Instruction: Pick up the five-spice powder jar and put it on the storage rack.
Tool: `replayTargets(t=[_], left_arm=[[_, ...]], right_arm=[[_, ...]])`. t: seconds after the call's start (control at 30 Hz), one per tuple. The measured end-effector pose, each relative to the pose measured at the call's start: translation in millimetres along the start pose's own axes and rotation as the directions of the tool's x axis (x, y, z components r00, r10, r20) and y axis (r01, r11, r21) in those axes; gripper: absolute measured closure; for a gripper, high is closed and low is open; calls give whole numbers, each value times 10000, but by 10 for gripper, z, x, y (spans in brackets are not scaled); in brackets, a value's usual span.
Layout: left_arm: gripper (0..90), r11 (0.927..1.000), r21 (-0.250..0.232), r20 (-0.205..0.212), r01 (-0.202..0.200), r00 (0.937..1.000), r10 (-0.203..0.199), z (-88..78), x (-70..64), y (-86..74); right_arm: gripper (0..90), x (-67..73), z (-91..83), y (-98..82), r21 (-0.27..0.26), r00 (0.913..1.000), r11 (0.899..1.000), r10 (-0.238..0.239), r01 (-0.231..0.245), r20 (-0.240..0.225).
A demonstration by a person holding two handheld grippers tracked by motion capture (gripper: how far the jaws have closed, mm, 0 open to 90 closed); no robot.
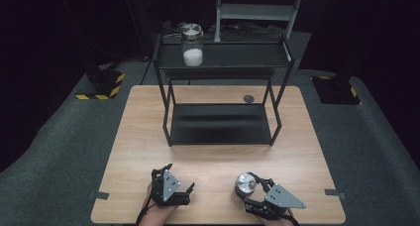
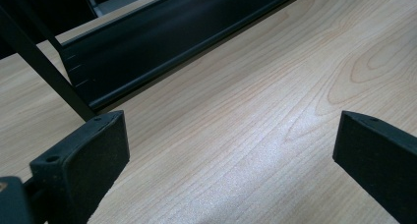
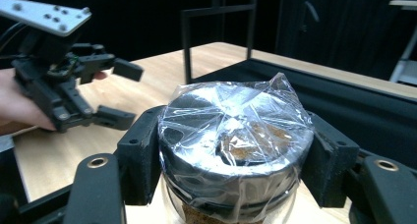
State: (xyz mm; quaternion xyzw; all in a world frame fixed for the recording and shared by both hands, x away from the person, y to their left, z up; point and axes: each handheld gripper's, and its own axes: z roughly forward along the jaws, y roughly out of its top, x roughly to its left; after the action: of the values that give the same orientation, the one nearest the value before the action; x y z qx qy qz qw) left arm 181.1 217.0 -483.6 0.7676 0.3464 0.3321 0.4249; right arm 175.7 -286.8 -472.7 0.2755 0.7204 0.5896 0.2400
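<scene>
A glass jar (image 1: 244,183) with brown contents and a film-wrapped metal lid (image 3: 236,130) stands near the table's front edge, right of centre. My right gripper (image 1: 247,189) is shut on it, with the pads (image 3: 142,155) pressing both sides of the jar just under the lid. My left gripper (image 1: 180,177) rests at the front left, open, with bare wood between its jaws (image 2: 231,135). It also appears at the left of the right gripper view as the left gripper (image 3: 129,94), held in a hand. A second jar (image 1: 192,44) with white contents stands on the top level of the black shelf (image 1: 237,55).
The black two-level shelf stands mid-table, and its lower level (image 1: 223,122) is bare. A small dark disc (image 1: 248,98) lies on the wooden table (image 1: 138,137) behind the shelf. Tape marks (image 1: 99,195) sit at the front corners. Grey floor surrounds the table.
</scene>
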Motion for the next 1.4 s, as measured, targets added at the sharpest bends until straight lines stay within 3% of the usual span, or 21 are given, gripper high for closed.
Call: replayTargets(t=[0.23, 0.63, 0.97, 1.13, 1.4], left_arm=[[7, 10000, -14, 22, -8, 10000, 8, 1, 0, -2], [8, 10000, -46, 71, -88, 9999, 88, -2, 0, -8], [7, 9995, -63, 168, -303, 9994, 304, -5, -5, -9], [7, 9998, -94, 200, -189, 9996, 191, -8, 12, -15], [7, 9995, -140, 219, -297, 9993, 300, -13, 9, -22]], right_arm=[[338, -61, -81, -6, -220, 9985, 9997, 138, -127, 522], [339, -126, -132, 53, -468, 9946, 9988, 167, -119, 1022], [340, -188, -88, 177, -756, 9900, 9970, 241, -137, 1391], [340, -253, -27, 260, -782, 9886, 9965, 398, -286, 1453], [341, -315, 78, 447, -916, 9878, 9958, 212, -71, 1541]])
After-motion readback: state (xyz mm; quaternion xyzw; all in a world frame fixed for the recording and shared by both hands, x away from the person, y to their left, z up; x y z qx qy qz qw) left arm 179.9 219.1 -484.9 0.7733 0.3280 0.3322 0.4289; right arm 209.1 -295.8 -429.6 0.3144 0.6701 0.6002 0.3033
